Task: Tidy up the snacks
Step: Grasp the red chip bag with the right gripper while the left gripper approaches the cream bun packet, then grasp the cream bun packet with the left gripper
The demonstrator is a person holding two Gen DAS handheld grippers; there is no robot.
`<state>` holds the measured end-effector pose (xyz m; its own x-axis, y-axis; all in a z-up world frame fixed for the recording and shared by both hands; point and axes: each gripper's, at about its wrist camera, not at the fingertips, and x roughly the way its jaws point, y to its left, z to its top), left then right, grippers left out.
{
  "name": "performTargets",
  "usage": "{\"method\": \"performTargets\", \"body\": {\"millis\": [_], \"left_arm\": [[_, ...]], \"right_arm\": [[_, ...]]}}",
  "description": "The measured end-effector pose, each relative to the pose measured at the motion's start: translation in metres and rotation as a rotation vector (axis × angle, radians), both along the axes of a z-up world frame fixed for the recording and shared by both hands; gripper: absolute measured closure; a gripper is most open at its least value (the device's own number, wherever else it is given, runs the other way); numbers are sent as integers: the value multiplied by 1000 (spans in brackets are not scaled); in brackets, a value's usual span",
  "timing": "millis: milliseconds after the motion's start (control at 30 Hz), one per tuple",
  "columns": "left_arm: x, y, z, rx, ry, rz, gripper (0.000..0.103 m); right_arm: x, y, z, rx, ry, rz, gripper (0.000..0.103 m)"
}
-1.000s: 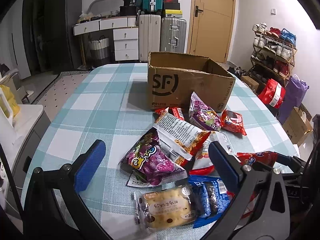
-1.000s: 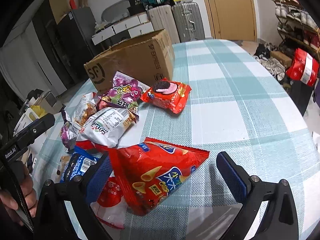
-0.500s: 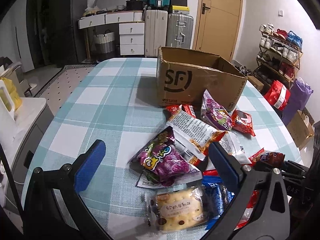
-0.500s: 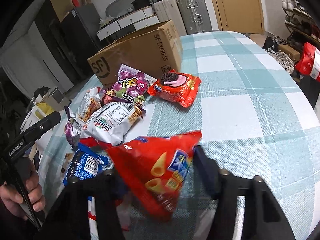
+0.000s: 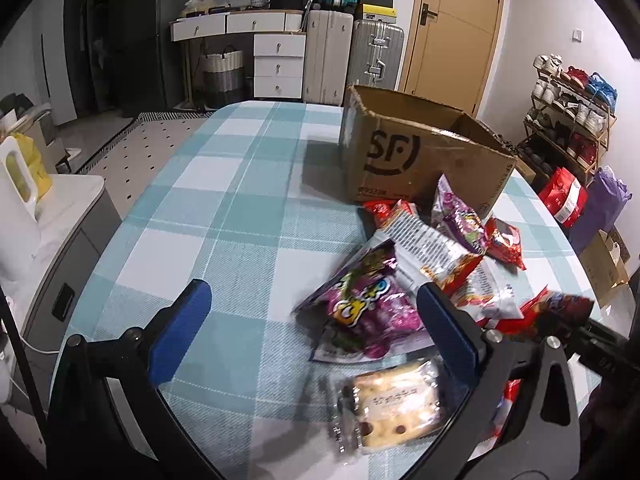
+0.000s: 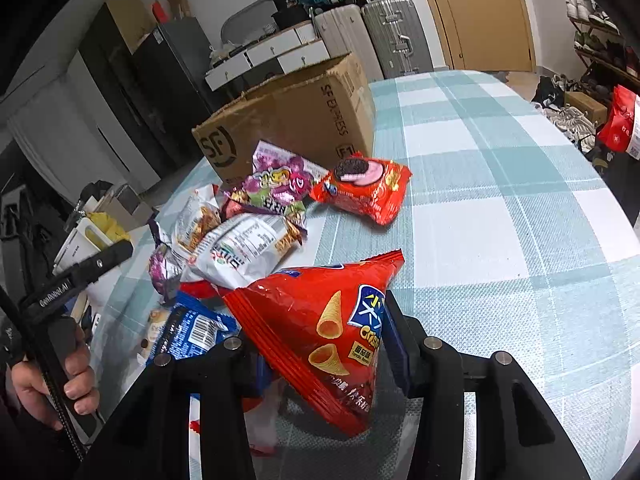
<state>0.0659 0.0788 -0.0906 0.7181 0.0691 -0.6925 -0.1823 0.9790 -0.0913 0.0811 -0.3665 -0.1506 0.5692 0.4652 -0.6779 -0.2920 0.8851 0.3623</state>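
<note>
Glossy, crinkled red foil snack bag; matt brown corrugated cardboard box; woven checked cloth covers the surface.

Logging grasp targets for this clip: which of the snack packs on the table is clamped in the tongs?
The red corn-cone chip bag, pinched in the right tongs. All the other packs lie loose; the left tongs are open and empty.

The cardboard box reads "SF EXPRESS"; the handheld device reads "GenRobot.AI".
</note>
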Motion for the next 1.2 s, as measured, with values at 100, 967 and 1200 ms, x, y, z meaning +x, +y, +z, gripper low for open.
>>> {"method": "performTargets", "body": {"millis": [100,967,1200], "left_arm": [[-5,4,-4,-9,23,0,1],[-13,-52,-49,-3,227,-129,1],[-8,-64,-55,20,248,-124,1]], "right_arm": [[-2,0,4,1,-14,2,57],[-13,-16,10,39,-41,-19,57],[-17,-20,11,42,-52,-24,57]]}}
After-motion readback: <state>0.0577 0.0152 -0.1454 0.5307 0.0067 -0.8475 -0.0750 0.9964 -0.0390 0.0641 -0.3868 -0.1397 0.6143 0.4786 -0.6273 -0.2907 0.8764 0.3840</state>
